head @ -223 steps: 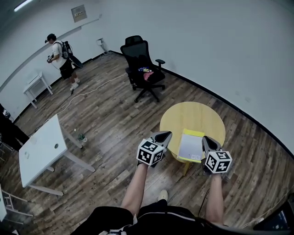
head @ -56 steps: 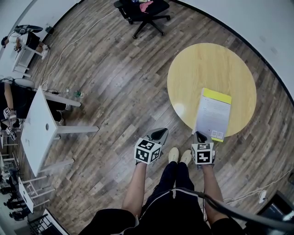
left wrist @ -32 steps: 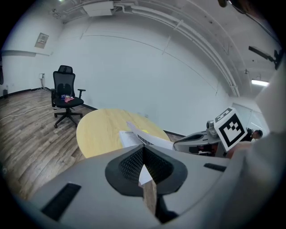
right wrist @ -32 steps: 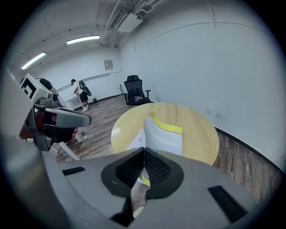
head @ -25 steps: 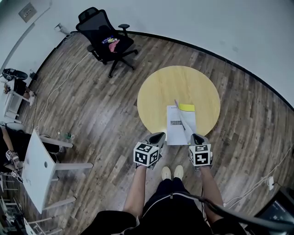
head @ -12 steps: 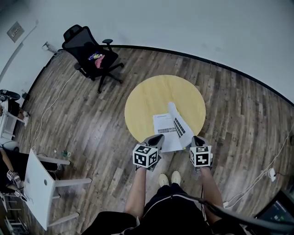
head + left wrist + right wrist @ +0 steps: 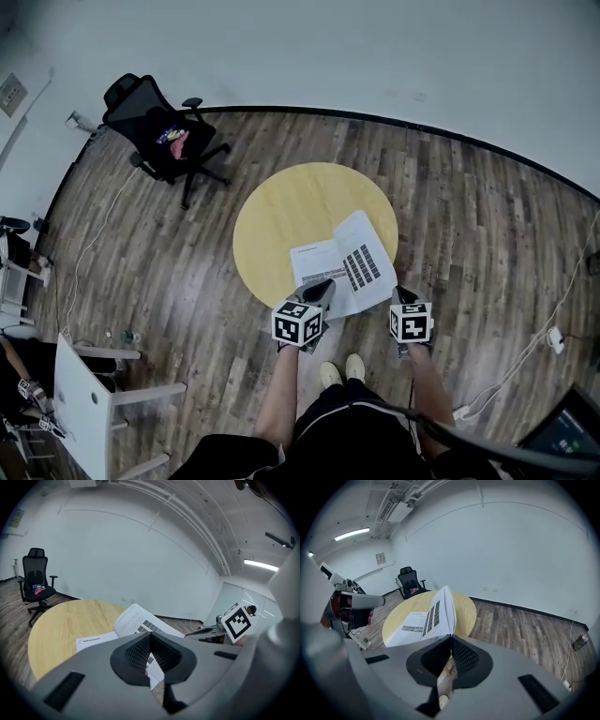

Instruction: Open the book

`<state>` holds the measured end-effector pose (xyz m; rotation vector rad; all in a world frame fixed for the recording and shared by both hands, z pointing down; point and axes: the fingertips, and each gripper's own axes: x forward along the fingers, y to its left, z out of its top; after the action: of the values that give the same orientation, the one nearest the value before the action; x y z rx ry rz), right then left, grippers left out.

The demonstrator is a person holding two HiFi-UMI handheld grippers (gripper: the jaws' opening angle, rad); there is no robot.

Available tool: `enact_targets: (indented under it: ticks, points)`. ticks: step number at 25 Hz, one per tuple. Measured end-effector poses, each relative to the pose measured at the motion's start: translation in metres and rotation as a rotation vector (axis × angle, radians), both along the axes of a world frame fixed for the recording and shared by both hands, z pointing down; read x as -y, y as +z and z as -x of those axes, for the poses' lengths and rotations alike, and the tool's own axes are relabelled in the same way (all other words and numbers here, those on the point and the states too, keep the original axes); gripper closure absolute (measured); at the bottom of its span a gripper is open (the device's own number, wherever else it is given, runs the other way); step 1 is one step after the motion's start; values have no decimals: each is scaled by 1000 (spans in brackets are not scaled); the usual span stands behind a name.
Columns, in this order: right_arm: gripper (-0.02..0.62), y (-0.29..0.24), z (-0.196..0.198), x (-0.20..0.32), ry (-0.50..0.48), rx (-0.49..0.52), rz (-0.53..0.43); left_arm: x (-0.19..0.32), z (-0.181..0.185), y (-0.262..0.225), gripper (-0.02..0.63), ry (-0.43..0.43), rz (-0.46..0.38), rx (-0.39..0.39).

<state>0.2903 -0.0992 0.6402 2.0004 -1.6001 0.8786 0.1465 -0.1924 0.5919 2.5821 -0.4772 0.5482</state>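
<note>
Since a second ago, the lifted leaf has swung wider. On the round yellow worktop (image 7: 291,206), the open book (image 7: 342,267) overhangs the near edge. Both forearms reach forward and down. The left gripper (image 7: 322,289) jaws pinch the book's left page, and the right gripper (image 7: 403,295) jaws pinch the raised leaf.

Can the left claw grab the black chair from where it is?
Probably not. The black chair stands far off across the wooden floor, past the round table, and the left claw is at the table's near edge by the book. The person would have to walk over.
</note>
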Motion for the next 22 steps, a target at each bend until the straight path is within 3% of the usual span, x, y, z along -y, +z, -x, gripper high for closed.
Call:
enact_targets:
  ticks: [22]
  points:
    - [584, 61, -40, -18, 86, 60, 85, 0, -20, 58, 607, 17, 74, 77]
